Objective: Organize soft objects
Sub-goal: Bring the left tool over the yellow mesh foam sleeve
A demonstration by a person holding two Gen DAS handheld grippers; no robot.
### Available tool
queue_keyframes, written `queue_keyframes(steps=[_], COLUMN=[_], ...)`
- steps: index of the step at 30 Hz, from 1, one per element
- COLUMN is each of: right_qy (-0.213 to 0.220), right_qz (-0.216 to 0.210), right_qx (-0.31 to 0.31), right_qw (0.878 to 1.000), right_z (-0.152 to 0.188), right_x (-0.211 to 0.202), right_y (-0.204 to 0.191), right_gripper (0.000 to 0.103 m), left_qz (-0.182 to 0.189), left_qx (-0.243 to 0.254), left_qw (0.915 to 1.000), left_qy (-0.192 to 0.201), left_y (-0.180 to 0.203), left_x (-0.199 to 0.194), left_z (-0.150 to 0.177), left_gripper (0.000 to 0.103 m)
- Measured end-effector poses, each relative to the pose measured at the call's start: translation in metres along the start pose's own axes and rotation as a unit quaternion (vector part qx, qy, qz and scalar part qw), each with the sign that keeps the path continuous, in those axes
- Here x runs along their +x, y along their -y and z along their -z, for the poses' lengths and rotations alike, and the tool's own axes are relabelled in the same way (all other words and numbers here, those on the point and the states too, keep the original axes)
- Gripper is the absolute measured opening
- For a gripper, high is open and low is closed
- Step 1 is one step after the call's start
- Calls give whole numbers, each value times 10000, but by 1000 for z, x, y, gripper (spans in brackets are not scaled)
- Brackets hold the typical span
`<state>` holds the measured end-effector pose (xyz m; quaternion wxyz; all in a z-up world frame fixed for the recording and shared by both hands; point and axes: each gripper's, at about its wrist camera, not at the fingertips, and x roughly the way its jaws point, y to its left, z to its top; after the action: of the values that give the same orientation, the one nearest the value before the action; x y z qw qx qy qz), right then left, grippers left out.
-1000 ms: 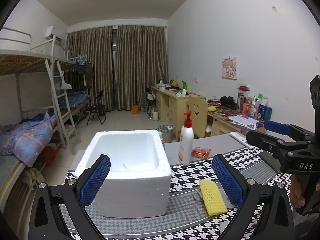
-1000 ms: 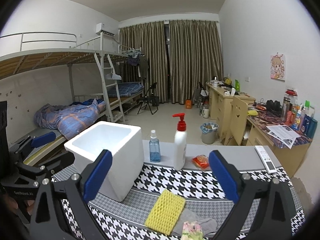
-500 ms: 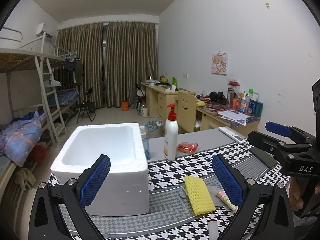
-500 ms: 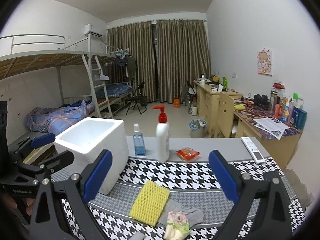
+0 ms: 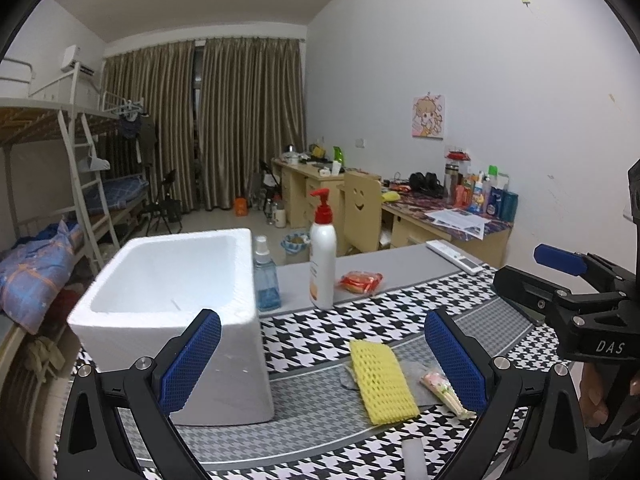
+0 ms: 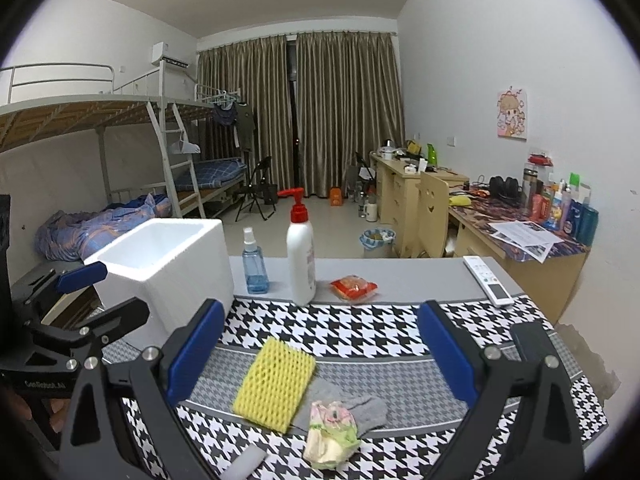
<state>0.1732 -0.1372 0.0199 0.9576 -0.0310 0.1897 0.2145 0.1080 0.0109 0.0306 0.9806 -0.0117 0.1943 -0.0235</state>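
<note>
Blue pads: both claws carry blue textured pads on black arms, jaws spread wide, nothing between them.
Left claw [image 5: 322, 364]: agape, raised above the near desk edge; foam box behind its left pad, soft items between and behind its pads.
Right claw [image 6: 320, 344]: agape, above the near desk edge, facing the soft items; it also shows at the right edge of the left wrist view [image 5: 560, 276], a hand [image 5: 600, 396] on its grip.
Yellow foam net sleeve [image 6: 275, 383]: lies flat on the grey band of the cloth, overlapping the grey glove.
Grey glove [image 6: 360, 408]: flat, partly under the sleeve and the floral piece.
Floral fabric piece [image 6: 332, 432]: bunched, pink and green, resting on the glove, nearest the right claw.
White foam box [image 5: 172, 304]: open-topped, on the left of the desk; inside looks bare.
Cloth [image 6: 380, 332]: black-and-white houndstooth with grey bands, covers the near half of the desk [image 6: 400, 276].
Blue spray bottle [image 6: 255, 264]: upright, just beside the box.
White pump bottle [image 6: 301, 256]: upright, red pump, right of the spray bottle.
Orange packet [image 6: 354, 287]: flat on grey desk, right of the pump bottle.
Remote [image 6: 488, 280]: far right desk edge.
</note>
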Motion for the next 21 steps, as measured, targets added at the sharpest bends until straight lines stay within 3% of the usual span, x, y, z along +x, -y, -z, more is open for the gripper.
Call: queue_keyframes(steps=[21], right_qy=[-366], right_qz=[246], right_qx=[264], right_qw=[9987], right_z=[30], right_x=[5], right_y=[24], right_gripper=[99], left_qz=[251], left_qx=[-79], left_qw=[9983], left_qy=[-519], left_y=[14], left_x=[36], left_z=[21], left_gripper=[102])
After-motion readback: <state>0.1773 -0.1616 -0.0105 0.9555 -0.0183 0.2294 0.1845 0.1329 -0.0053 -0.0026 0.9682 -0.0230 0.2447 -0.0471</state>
